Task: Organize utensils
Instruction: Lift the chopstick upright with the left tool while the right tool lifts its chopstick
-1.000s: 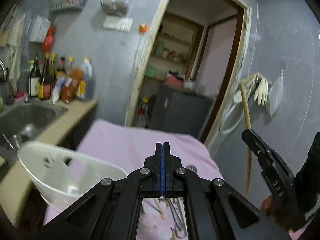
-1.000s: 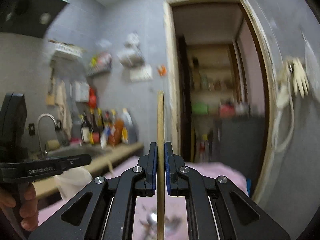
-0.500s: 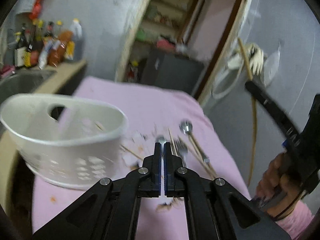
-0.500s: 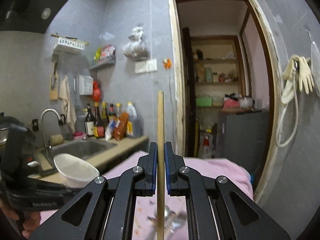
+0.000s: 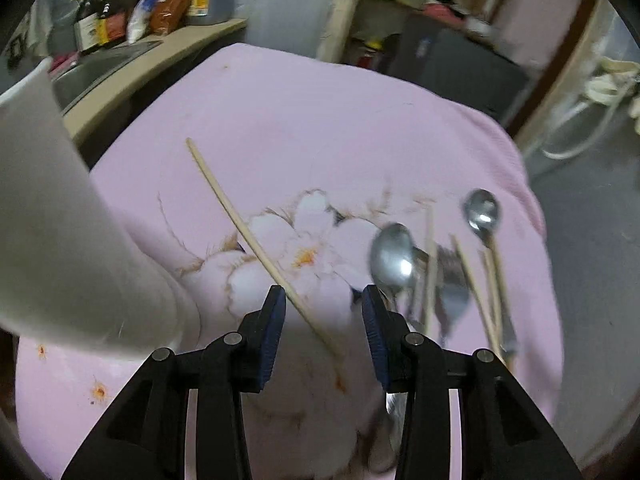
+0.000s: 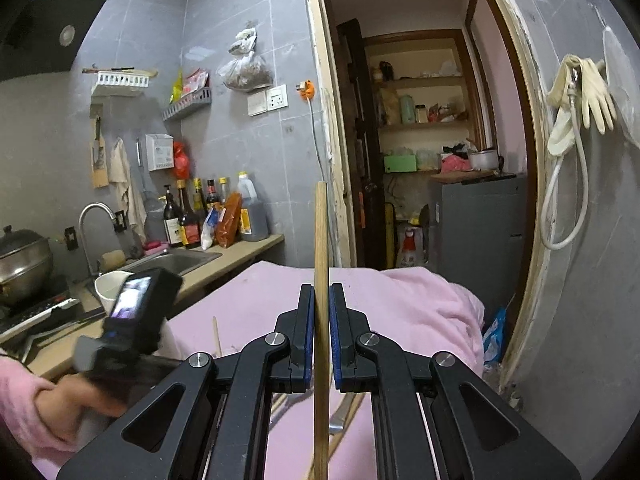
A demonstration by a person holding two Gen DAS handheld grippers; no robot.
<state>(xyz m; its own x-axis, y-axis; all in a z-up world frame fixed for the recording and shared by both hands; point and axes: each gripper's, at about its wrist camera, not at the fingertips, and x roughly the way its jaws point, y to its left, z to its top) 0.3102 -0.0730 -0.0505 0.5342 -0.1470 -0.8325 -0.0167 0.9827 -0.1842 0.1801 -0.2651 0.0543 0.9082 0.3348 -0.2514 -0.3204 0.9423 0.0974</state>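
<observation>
Two spoons (image 5: 394, 258), a fork (image 5: 450, 280) and about three chopsticks lie clustered on the pink floral cloth (image 5: 320, 120); a lone chopstick (image 5: 240, 220) lies apart beside the white basket (image 5: 52, 220). The left gripper (image 5: 323, 304), jaws just opening, hangs empty over it. The right gripper (image 6: 320, 312) pinches one upright chopstick (image 6: 321, 240). A kitchen counter (image 6: 240, 248) stands behind.

cloth (image 5: 320, 112): pale pink, white flower print with orange centres and brown outlines
loose chopstick (image 5: 240, 220): light tan wood
spoons (image 5: 392, 256): shiny silver
basket (image 5: 52, 216): plain white
left tongs (image 5: 324, 332): black, blue pads
held chopstick (image 6: 321, 264): golden-brown wood
right tongs (image 6: 321, 340): black, blue pads
sleeve (image 6: 20, 404): pink
</observation>
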